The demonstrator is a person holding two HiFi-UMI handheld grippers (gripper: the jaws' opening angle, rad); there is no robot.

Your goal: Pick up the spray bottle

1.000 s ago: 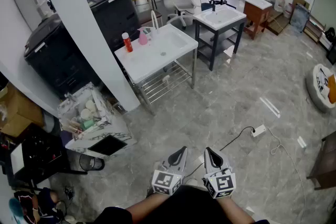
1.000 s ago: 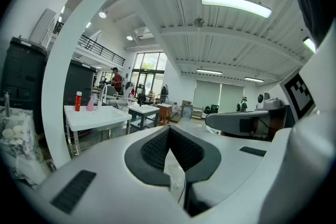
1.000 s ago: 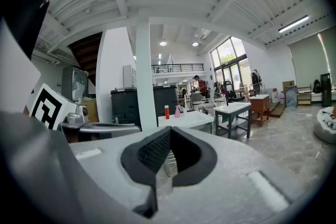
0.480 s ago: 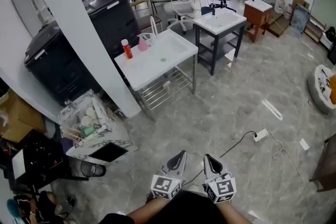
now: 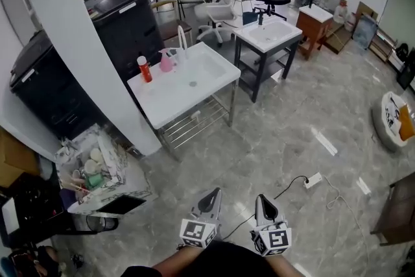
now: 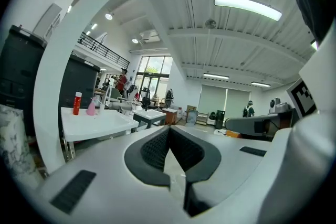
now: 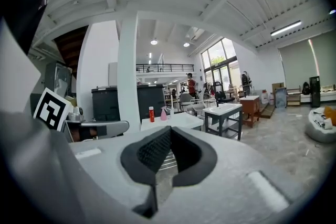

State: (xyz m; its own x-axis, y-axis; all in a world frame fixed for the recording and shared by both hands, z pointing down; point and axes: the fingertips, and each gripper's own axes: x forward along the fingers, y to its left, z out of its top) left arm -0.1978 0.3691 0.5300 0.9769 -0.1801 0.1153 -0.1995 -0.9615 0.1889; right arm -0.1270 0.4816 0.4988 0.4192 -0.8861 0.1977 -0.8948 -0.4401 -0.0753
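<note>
The pink spray bottle stands at the back of a white sink table, beside a red bottle and a faucet. It also shows far off in the left gripper view as the pink spray bottle and in the right gripper view as the pink spray bottle. My left gripper and right gripper hang side by side low over the floor, well short of the table. Both are shut with nothing between their pads.
A white pillar stands left of the table, with black cabinets behind it. A box of clutter sits on the floor at left. A second sink stand, chairs and a power strip with a cable lie beyond.
Both grippers and the view have moved forward across the floor toward the white sink table, which sits closer and further left in the head view. The jaws stay shut.
</note>
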